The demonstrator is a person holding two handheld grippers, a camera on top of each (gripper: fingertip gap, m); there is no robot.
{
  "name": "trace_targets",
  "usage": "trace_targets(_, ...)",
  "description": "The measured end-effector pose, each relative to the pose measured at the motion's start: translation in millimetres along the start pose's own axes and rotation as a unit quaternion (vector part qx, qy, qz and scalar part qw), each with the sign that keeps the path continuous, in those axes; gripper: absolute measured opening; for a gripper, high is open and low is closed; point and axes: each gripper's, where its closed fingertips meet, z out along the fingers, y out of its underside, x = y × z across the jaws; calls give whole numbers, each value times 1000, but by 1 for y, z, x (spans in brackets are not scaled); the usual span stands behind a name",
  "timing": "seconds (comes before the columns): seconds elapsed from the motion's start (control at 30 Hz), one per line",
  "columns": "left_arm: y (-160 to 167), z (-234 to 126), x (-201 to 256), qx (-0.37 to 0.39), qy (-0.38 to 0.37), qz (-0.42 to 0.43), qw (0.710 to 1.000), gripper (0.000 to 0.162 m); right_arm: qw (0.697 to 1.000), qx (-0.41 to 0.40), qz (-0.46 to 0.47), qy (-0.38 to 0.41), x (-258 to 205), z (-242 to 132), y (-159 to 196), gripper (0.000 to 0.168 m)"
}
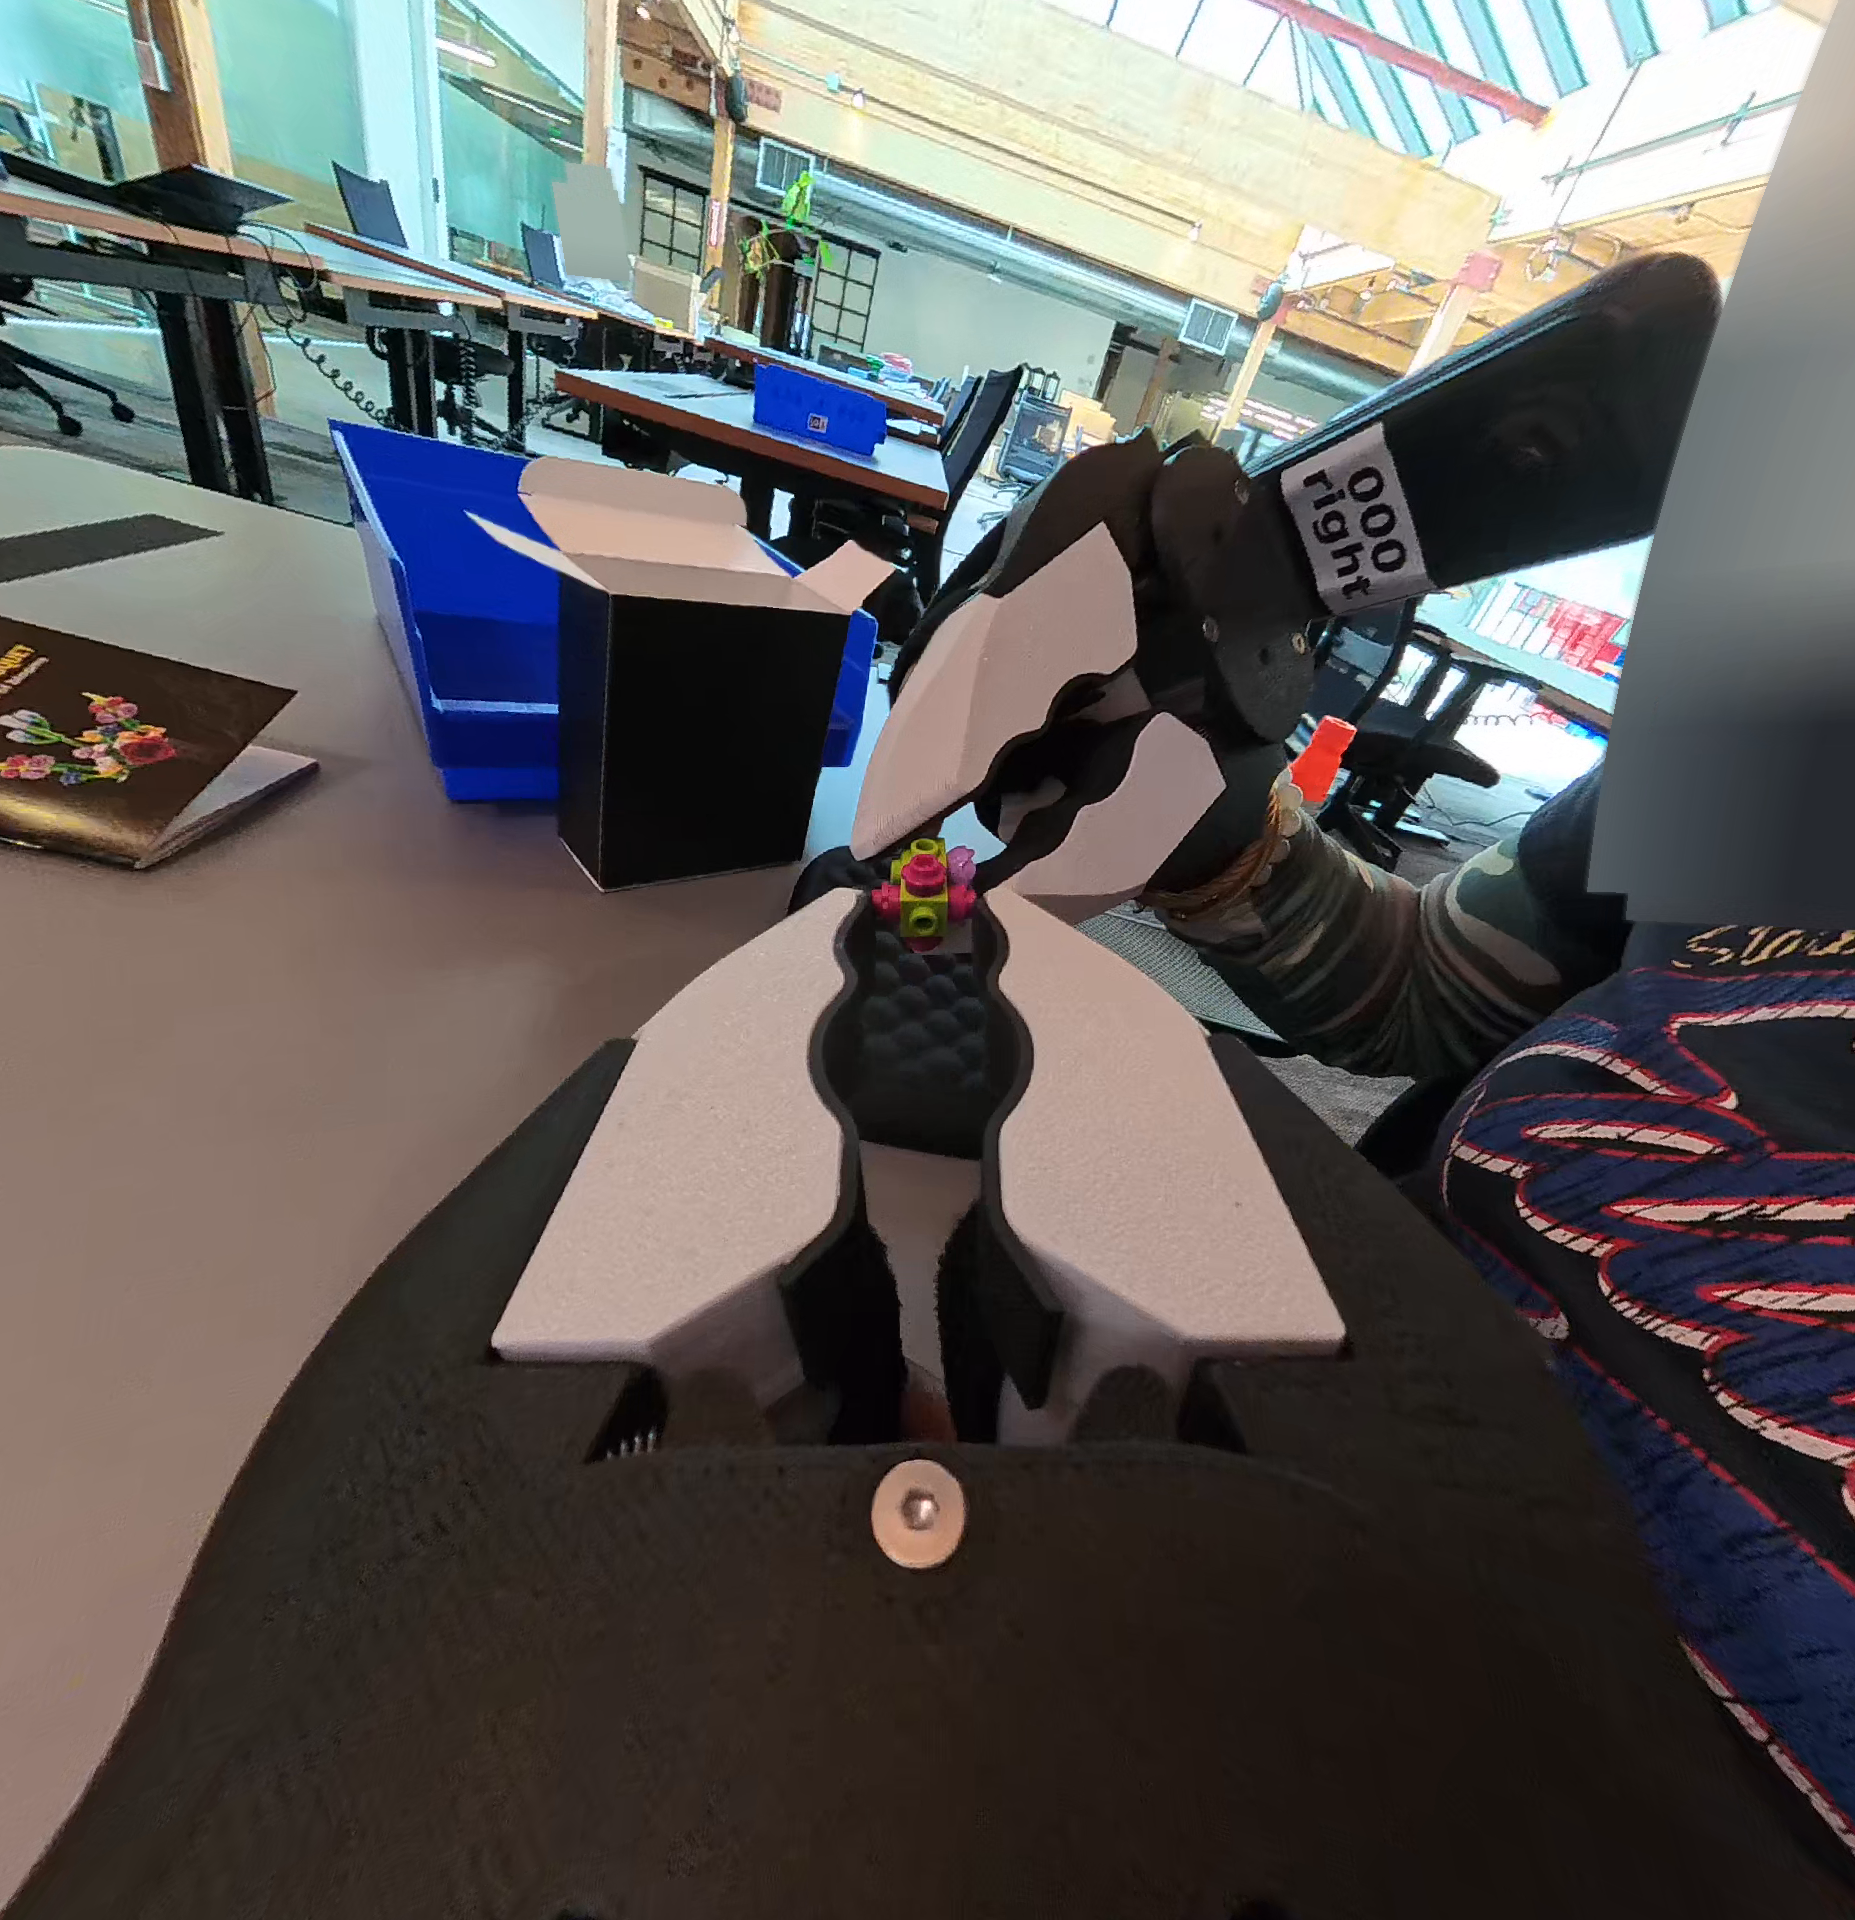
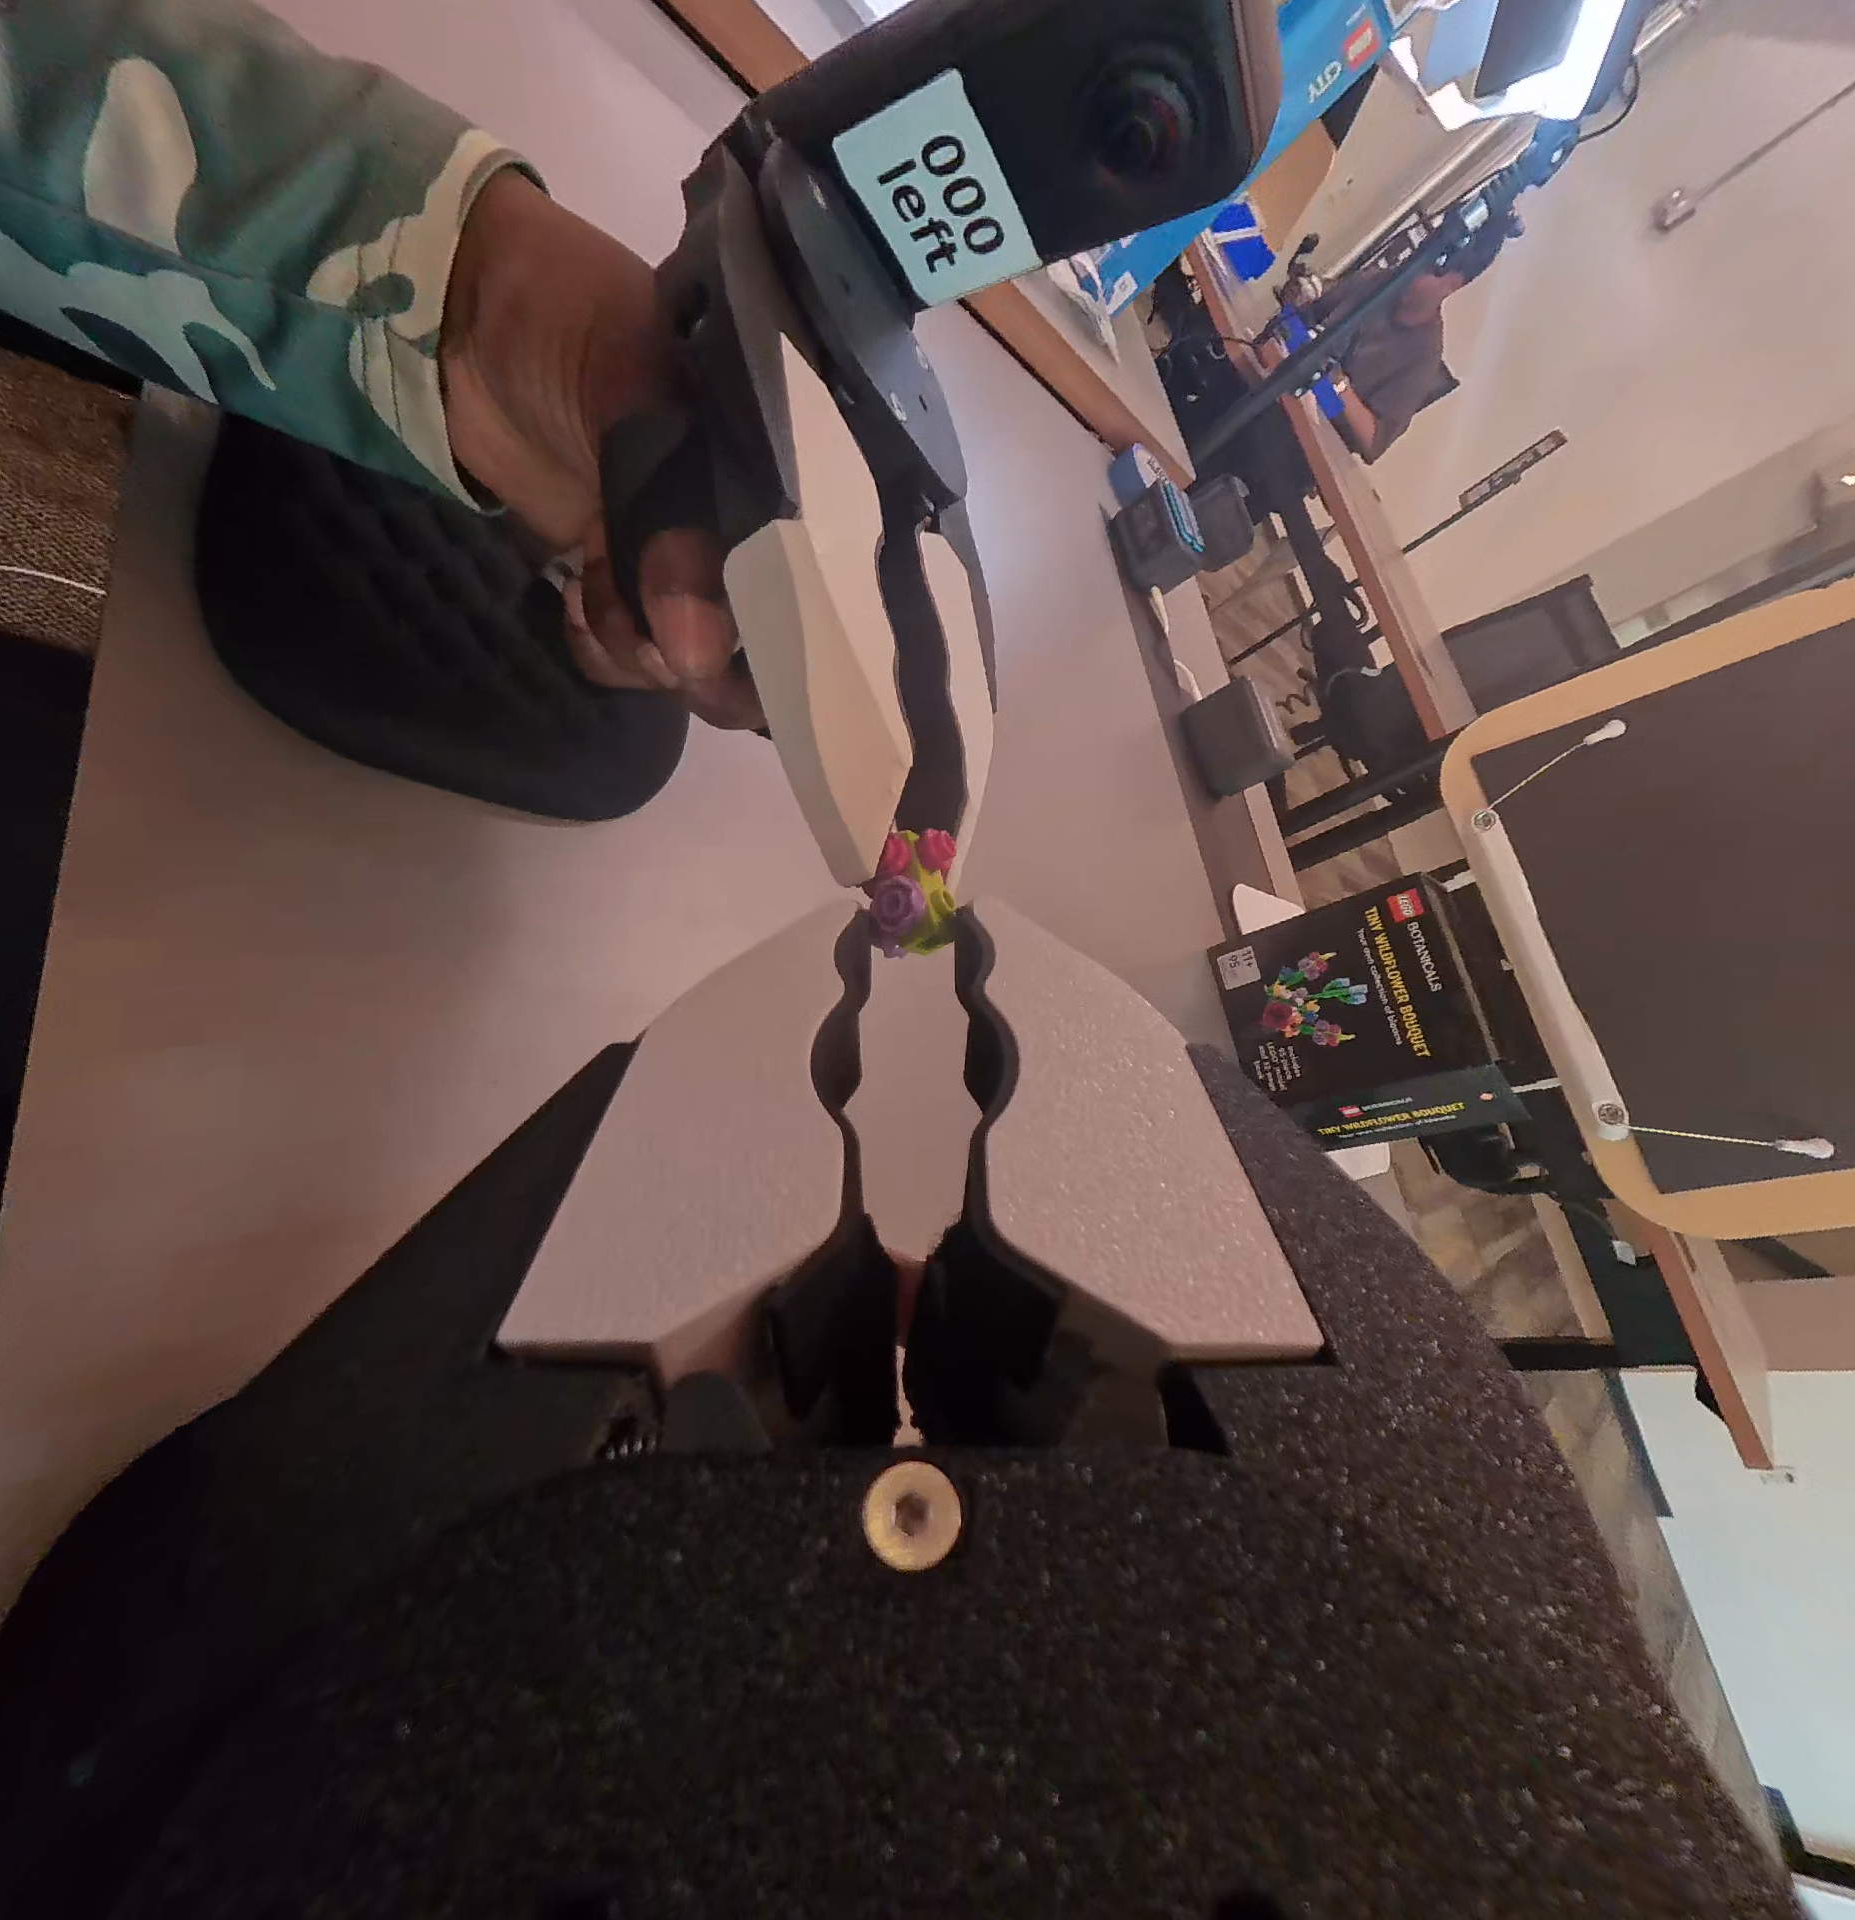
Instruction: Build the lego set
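Left gripper [image 1: 921, 920] pinches a small lego assembly [image 1: 924, 896] at its fingertips: lime-green brick with magenta flower studs, held above the desk [image 1: 279, 987]. Right gripper [image 2: 910, 925] meets it tip to tip; its jaws are narrow, and a purple flower piece [image 2: 895, 906] sits at its tips against the assembly. Cannot tell whether the right gripper is actually clamping the flower or just touching it. On the desk behind: open black box [image 1: 710, 717], blue bin [image 1: 445, 613] just beside it, instruction booklet [image 1: 102, 738] to the left. A camouflage sleeve [image 2: 206, 229] shows behind the left gripper in the right wrist view.
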Motion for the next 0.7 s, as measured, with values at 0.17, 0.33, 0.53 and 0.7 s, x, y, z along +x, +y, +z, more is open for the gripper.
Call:
trace_targets(0.17, 5, 1, -4, -25, -23, 13, 999, 17, 1000, -28, -9, 2, -2, 3, 6, 15)
trace_targets(0.33, 6, 1, -5, -26, -30, 14, 999, 17, 999, -35, -7, 3, -2, 3, 7, 15)
trace_targets(0.53, 10, 0, 1, -58, -10, 61, 996, 42, 995, -16, 84, -43, -6, 5, 14, 15)
trace_targets(0.7, 12, -5, 0, -69, -62, 288, 953, 46, 945, 63, 289, -139, -13, 5, 13, 15)
